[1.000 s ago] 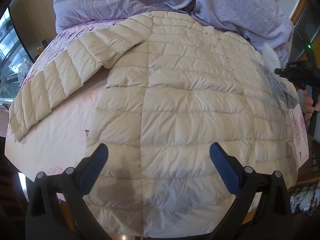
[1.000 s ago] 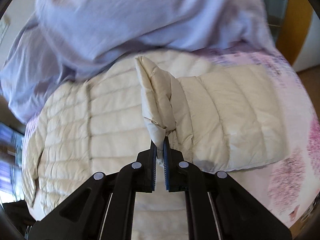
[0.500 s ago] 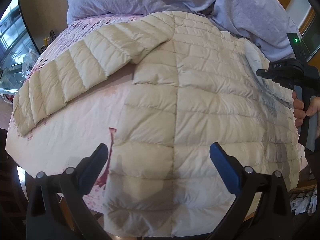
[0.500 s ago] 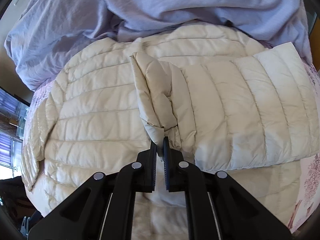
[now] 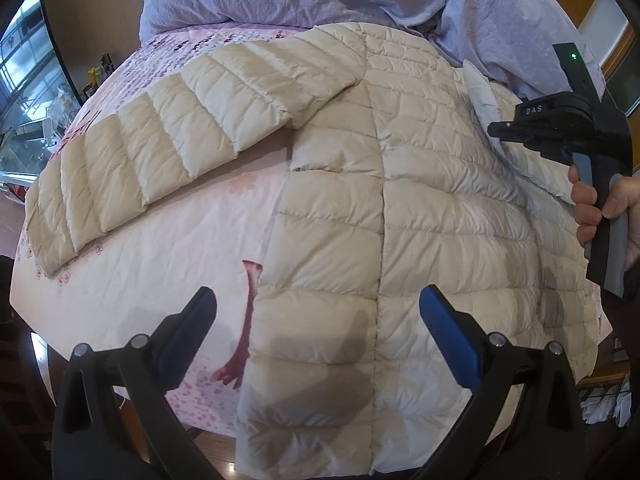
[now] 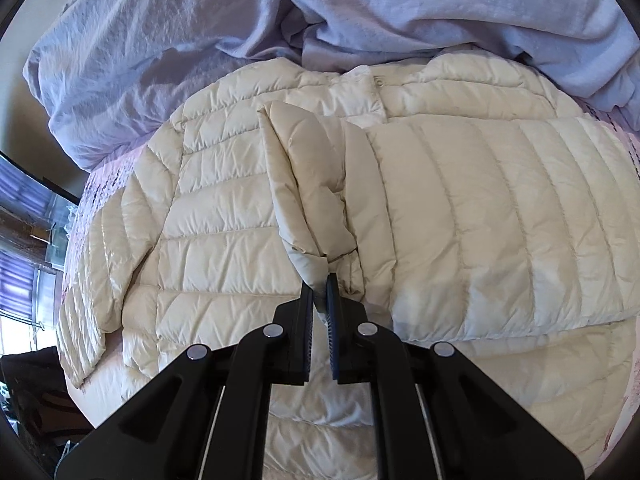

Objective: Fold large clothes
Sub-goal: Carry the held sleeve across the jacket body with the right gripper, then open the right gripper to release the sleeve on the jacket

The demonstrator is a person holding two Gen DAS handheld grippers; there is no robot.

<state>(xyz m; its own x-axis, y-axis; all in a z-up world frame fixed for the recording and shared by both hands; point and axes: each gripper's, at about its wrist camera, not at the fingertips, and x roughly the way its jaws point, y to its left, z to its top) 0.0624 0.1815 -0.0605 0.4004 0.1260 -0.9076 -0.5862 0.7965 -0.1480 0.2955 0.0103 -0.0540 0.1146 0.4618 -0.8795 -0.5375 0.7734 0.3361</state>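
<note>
While the right gripper (image 6: 320,292) pinches one sleeve of the cream quilted down jacket (image 5: 400,240) across its body, the sleeve at ten o'clock (image 5: 160,140) lies unfolded and the left gripper (image 5: 316,320) gapes empty.

A cream quilted jacket (image 5: 400,208) covers most of the bed (image 5: 132,280). Left of the jacket's body, below its outstretched sleeve (image 5: 168,140), lies an open patch of pink floral sheet. Beyond the jacket's collar, a heaped lavender duvet (image 6: 280,20) blocks the far side. Over the jacket's right edge, the right hand-held gripper (image 6: 320,292) and its hand (image 5: 608,208) occupy the space, lifting a folded sleeve.
</note>
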